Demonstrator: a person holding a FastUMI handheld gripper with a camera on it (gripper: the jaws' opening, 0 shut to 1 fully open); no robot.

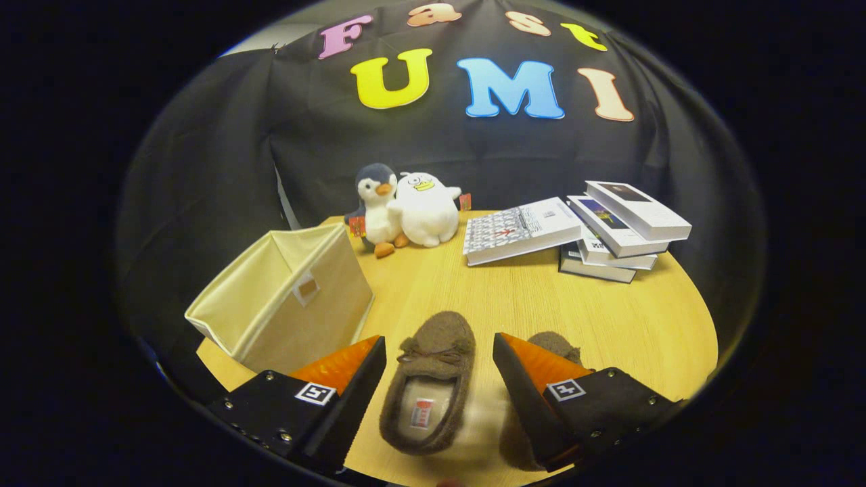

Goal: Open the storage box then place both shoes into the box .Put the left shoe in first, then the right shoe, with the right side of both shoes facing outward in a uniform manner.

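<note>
Brown shoes (427,385), beige box (284,297), wood-grain table (541,304), b/w penguin (377,203).

The round table (514,297) has a pale wood-grain top with a smooth, slightly satin finish. The storage box (284,297) looks like matt cream fabric with soft, flat walls. Both slippers, the left shoe (427,382) between the spread fingers of the gripper (438,379) and the right shoe (555,345), look like fuzzy brown fleece. The penguin toy (377,203) and white duck toy (425,210) are plush. The books (575,230) have smooth paper covers.
</note>
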